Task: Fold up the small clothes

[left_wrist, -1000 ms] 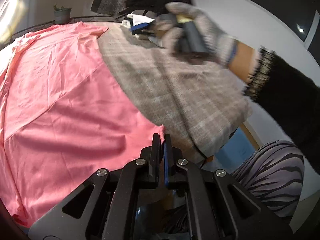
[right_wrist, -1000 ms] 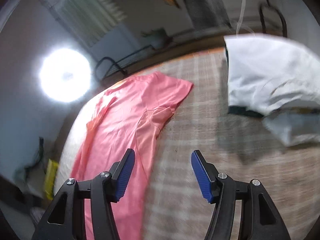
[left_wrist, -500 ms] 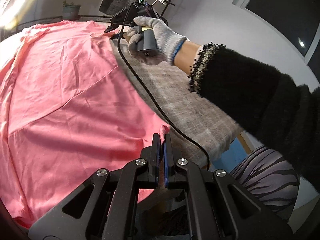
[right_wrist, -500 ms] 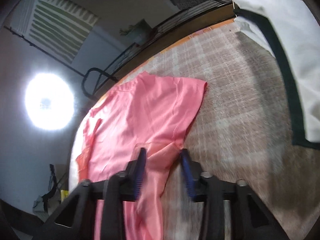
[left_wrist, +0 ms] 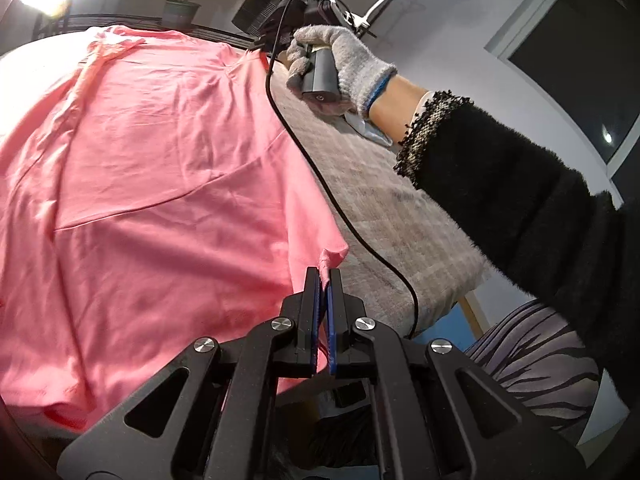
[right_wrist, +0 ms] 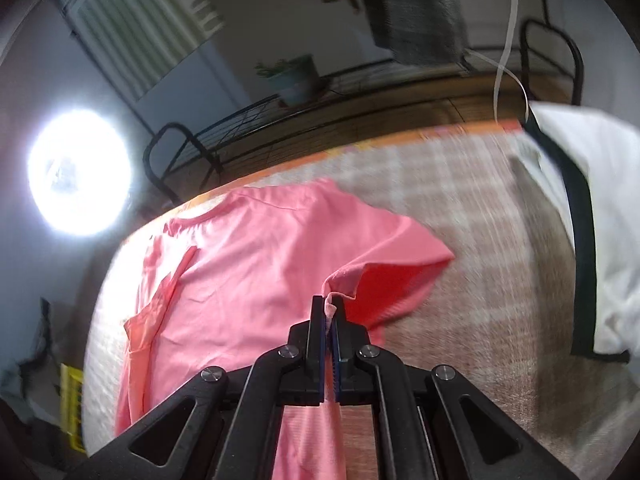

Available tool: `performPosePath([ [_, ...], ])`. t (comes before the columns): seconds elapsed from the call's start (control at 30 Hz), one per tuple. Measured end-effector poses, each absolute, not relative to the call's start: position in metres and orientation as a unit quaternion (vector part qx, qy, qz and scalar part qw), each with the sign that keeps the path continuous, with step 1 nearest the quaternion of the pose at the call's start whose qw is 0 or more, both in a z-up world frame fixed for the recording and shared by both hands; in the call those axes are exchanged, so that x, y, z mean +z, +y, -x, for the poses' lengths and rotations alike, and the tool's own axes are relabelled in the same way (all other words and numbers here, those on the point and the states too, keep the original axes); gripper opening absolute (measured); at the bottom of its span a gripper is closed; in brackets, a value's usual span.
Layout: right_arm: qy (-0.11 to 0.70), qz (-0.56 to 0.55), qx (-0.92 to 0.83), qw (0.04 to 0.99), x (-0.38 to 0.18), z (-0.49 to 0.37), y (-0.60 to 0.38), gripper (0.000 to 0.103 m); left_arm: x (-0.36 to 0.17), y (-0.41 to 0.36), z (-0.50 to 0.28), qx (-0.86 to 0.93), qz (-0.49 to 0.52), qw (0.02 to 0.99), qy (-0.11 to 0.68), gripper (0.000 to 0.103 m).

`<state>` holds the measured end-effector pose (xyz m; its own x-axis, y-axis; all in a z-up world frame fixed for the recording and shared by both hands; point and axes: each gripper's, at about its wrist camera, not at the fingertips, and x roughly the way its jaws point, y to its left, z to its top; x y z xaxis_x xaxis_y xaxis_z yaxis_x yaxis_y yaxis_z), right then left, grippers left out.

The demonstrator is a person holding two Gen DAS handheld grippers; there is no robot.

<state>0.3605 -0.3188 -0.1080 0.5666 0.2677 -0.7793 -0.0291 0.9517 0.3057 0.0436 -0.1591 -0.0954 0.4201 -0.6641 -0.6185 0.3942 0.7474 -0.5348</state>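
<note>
We have the left claw [left_wrist: 324,276] pinching the near hem corner and the right claw [right_wrist: 330,306] clamped at the sleeve of the pink shirt [left_wrist: 152,184] spread across the plaid-covered counter [right_wrist: 480,240], so we judge the side fold is starting and next needs both lifted together across.

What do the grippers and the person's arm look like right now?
Both grippers, left and right, are matte black with silver bolts and blue ribbed pads. The right hand wears a grey knit glove, blue-trimmed cuff, fuzzy black sleeve; a black cable trails.

A shirt [right_wrist: 256,264] lies spread on the counter [right_wrist: 480,272], a folded garment [right_wrist: 600,216] to its right, a plant [right_wrist: 294,76] behind.
</note>
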Motion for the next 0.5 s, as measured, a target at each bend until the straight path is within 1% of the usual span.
performPosePath([
  [0.13, 0.454, -0.076, 0.086, 0.883, -0.088, -0.362, -0.279, 0.000, -0.096, -0.135, -0.035, -0.304, 0.175, 0.831, 0.431, 0.001],
  [0.3, 0.452, -0.019, 0.087, 0.888, -0.075, -0.370, -0.223, 0.000, -0.103, -0.102, -0.028, -0.267, 0.204, 0.834, 0.438, 0.001],
  [0.5, 0.466, 0.047, 0.106, 0.877, -0.098, -0.383, -0.147, 0.000, -0.116, -0.079, -0.026, -0.233, 0.231, 0.827, 0.456, 0.001],
])
